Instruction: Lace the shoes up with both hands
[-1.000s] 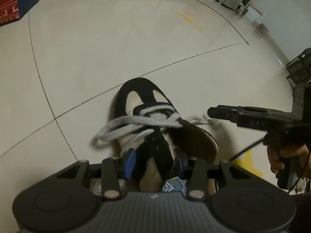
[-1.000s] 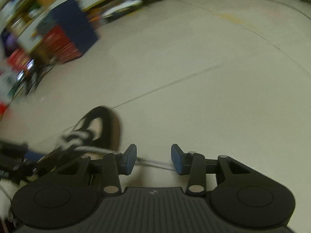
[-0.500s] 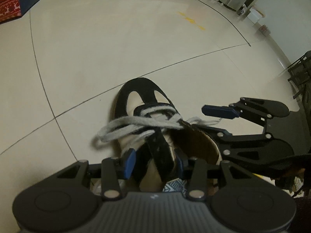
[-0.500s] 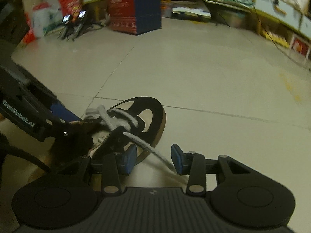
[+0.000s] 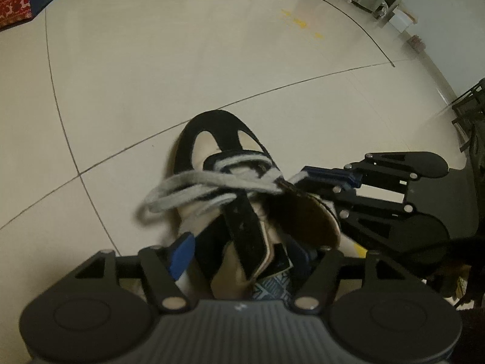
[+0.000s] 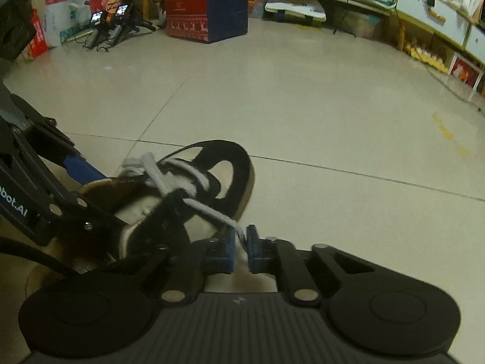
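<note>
A black-and-cream suede low-top shoe (image 5: pixel 212 163) rests on the pale tiled floor (image 5: pixel 151 60), toe pointing away from the left wrist camera, its black tongue (image 5: pixel 245 230) standing up out of the open collar. A flat grey-white fabric shoelace (image 5: pixel 194 185) crosses the upper eyelets, with a slack loop hanging off the shoe's left side toward the floor.

The left tool (image 5: pixel 251 251) hovers over the heel end, straddling the tongue and collar; its jaws are opening, its blue-padded fingers (image 5: pixel 182 253) stand apart on either side of the tongue, and the pads do not press on it. Only the near pad is plainly seen; the other is hidden behind the shoe's lining.

The right tool (image 6: pixel 241 244) sits low beside the shoe's outer flank. Its blue pads are pressed together on one end of the shoelace (image 6: pixel 212 214), which runs fairly straight from the eyelets down into the pinch. In the left wrist view that same tool (image 5: pixel 306 174) reaches in from the right, its tip at the lace just beside the collar.

Farther back stand a dark blue and red printed cardboard box (image 6: pixel 206 3) and low shelves (image 6: pixel 424 6) along the wall. A thin black cable (image 5: pixel 339 12) trails across the tiles.
</note>
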`<action>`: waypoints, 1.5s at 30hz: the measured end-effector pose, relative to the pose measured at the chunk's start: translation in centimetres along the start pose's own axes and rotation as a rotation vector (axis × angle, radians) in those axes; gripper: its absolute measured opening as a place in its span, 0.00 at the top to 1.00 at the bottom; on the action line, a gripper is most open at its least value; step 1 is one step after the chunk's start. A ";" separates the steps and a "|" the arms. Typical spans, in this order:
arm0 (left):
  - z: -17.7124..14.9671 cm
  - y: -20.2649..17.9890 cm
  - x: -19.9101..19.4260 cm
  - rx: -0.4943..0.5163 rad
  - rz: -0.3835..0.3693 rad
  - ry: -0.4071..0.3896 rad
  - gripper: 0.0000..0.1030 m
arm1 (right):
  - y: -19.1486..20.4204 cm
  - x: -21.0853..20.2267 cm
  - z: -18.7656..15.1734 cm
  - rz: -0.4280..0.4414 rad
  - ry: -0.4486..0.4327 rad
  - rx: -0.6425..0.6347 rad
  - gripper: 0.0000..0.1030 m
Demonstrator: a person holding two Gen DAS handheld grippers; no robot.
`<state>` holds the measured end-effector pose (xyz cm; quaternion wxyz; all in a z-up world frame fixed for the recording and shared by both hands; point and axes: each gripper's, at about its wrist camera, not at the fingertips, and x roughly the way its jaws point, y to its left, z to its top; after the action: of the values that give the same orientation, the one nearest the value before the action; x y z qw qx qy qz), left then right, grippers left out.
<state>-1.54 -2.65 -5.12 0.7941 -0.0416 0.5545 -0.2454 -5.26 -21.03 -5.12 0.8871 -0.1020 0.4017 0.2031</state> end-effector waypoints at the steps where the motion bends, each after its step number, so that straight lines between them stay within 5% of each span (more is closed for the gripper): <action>1: 0.0 -0.1 0.0 0.004 0.004 -0.001 0.33 | 0.0 -0.1 0.0 -0.008 -0.004 0.006 0.97; 7: -0.2 0.4 0.4 -0.018 0.010 0.021 0.33 | 0.1 -0.1 -0.1 -0.048 -0.001 0.014 0.98; 12: -0.6 3.1 1.3 -0.223 -0.057 0.084 0.34 | -0.3 -0.2 -0.2 -0.066 0.004 0.017 0.98; 31: -1.0 3.0 0.8 -0.203 -0.041 0.062 0.32 | -5.0 -0.1 -2.1 -0.238 0.090 0.179 0.99; 36: -0.9 3.5 1.1 -0.208 -0.032 0.062 0.21 | -6.2 0.6 -3.1 -0.252 0.149 0.261 0.99; 40: -1.0 3.9 1.5 -0.219 -0.025 0.079 0.12 | -6.1 0.1 -3.2 -0.167 0.127 0.266 0.95; 42: -1.0 3.9 1.8 -0.223 -0.033 0.089 0.08 | -5.3 -0.3 -3.0 -0.140 0.102 0.208 0.84; 43: -1.1 3.9 1.8 -0.227 -0.034 0.094 0.08 | -4.8 -0.4 -2.8 -0.128 0.092 0.178 0.66; 45: -1.1 3.8 2.1 -0.231 -0.041 0.104 0.05 | -3.6 -0.6 -2.4 -0.095 0.064 0.100 0.59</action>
<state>-0.67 -0.02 -8.66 0.7490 -0.1314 0.6184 -0.1980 -5.68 -25.25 -6.19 0.8864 -0.0830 0.4342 0.1372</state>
